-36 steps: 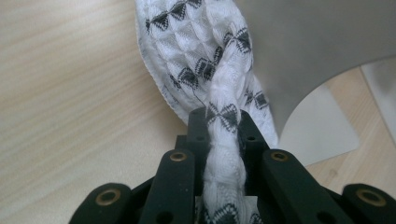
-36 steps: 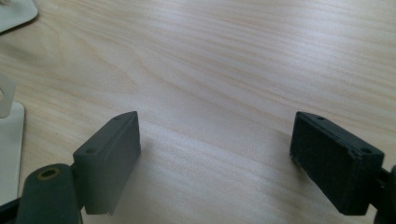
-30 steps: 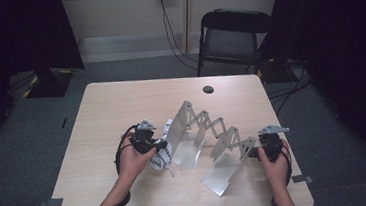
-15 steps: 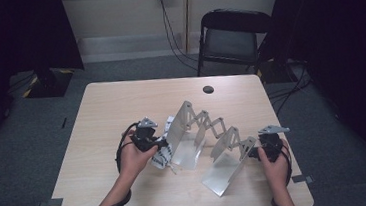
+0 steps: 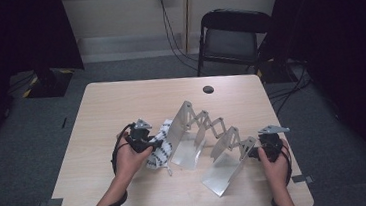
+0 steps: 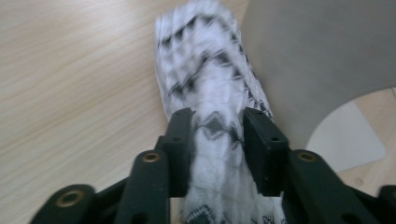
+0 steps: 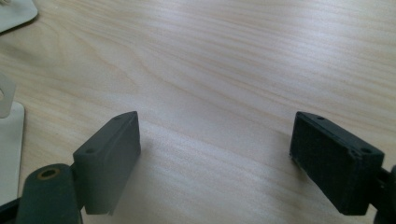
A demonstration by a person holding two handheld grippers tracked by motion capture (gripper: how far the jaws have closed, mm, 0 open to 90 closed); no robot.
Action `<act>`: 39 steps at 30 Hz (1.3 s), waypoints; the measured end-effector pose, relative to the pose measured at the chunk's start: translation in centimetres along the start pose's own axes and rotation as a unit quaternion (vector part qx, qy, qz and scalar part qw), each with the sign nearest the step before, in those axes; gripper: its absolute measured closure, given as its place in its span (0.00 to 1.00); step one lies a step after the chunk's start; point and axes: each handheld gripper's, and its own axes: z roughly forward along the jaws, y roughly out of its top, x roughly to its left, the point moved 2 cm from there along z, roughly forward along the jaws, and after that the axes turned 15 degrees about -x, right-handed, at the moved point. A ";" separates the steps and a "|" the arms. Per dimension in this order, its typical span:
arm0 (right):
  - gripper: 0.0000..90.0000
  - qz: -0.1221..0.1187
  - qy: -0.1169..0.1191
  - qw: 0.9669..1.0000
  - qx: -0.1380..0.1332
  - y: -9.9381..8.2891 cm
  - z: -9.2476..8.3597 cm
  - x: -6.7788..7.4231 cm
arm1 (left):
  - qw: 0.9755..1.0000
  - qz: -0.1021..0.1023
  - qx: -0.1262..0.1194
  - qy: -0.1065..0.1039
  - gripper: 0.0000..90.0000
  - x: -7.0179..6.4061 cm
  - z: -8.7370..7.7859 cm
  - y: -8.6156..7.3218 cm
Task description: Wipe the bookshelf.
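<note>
I am holding my left gripper [image 6: 217, 140] around a black-and-white patterned cloth [image 6: 210, 88]; its jaws have just been opening, and the cloth is still sitting between the pads [image 6: 180, 140], which seem to be barely touching it; the cloth is lying on the wooden table [image 5: 121, 103], just beside the end panel of a folding metal rack [image 5: 209, 136]; my right gripper [image 7: 215, 158] is hovering wide open over bare table near the rack's other end, gripping nothing

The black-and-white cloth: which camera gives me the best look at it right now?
The left gripper view. The cloth runs up the middle between the left claw jaws, its zigzag pattern readable though blurred, beside the metal rack. In the high view it is a small bundle partly behind the hand.
</note>
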 end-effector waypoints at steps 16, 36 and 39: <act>0.17 0.000 0.000 1.000 0.000 0.0 0.0 0.0 | 0.999 0.010 0.032 0.035 0.57 1.4 1.2 -2.1; 0.18 -0.001 0.001 1.000 0.000 0.0 0.0 0.1 | 0.999 0.001 0.031 -0.026 0.91 -1.1 2.2 -2.2; 0.18 -0.001 0.002 1.000 0.000 0.0 0.0 0.1 | 0.999 -0.013 0.028 -0.035 0.92 -1.0 2.1 -2.1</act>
